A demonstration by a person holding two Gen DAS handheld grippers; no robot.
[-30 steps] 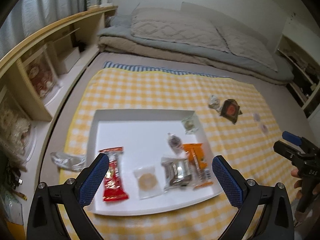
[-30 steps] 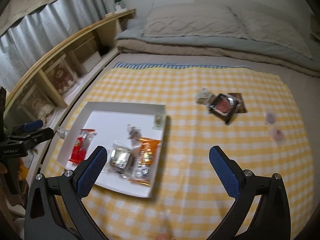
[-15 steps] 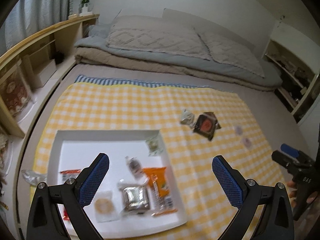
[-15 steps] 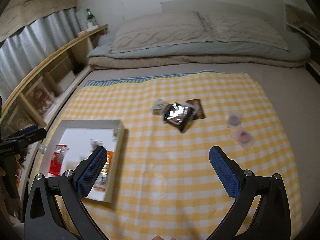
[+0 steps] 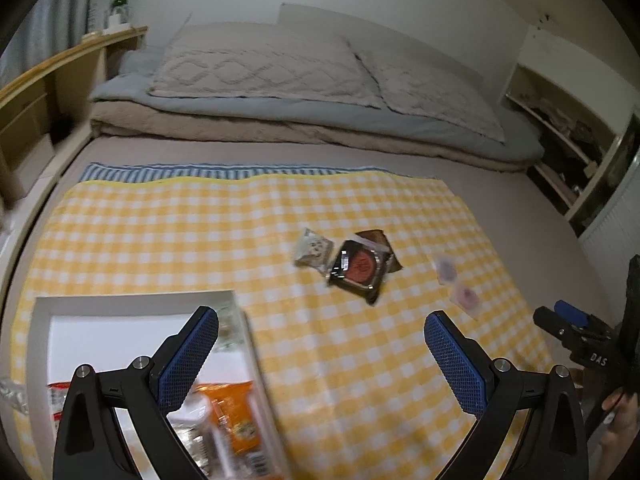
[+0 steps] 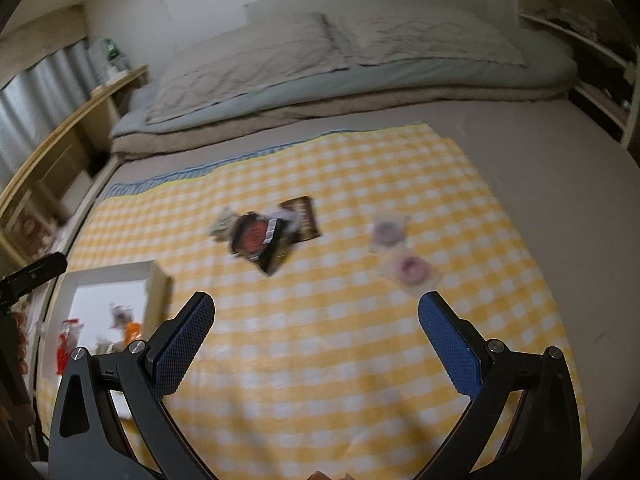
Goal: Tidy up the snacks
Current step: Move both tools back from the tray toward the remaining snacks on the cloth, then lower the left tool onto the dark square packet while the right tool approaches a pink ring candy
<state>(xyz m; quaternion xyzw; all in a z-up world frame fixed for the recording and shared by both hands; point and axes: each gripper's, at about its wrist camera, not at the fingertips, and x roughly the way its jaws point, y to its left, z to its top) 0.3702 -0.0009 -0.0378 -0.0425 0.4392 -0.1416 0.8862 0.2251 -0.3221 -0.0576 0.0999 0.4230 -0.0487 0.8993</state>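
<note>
Left gripper [image 5: 321, 344]: jaws spread wide, nothing between them; it hangs above the near right corner of the white tray [image 5: 140, 300].
Right gripper [image 6: 316, 332]: jaws spread wide, empty; it hangs over bare checked cloth [image 6: 320, 340], to the right of the tray and short of the loose snacks.
Landmark: the white tray lies on the left part of the cloth. It holds an orange packet [image 5: 232, 416], a red packet [image 6: 64, 344] and other wrapped items.
Loose snacks: a black packet with a red disc [image 5: 360, 266] lies beyond and to the right of the tray. A pale small packet [image 5: 314, 246] touches its tray side; a brown packet [image 6: 302, 216] is partly under its far side.
Round sweets: two clear-wrapped pieces [image 6: 408, 266] lie farther right of the tray, apart from the black packet.
Step in hand (judged): reach for a loose snack.
Method: approach the black packet from above and close on it alone. The neighbours touch it and could drag along.
Caution: blur limits detail.
</note>
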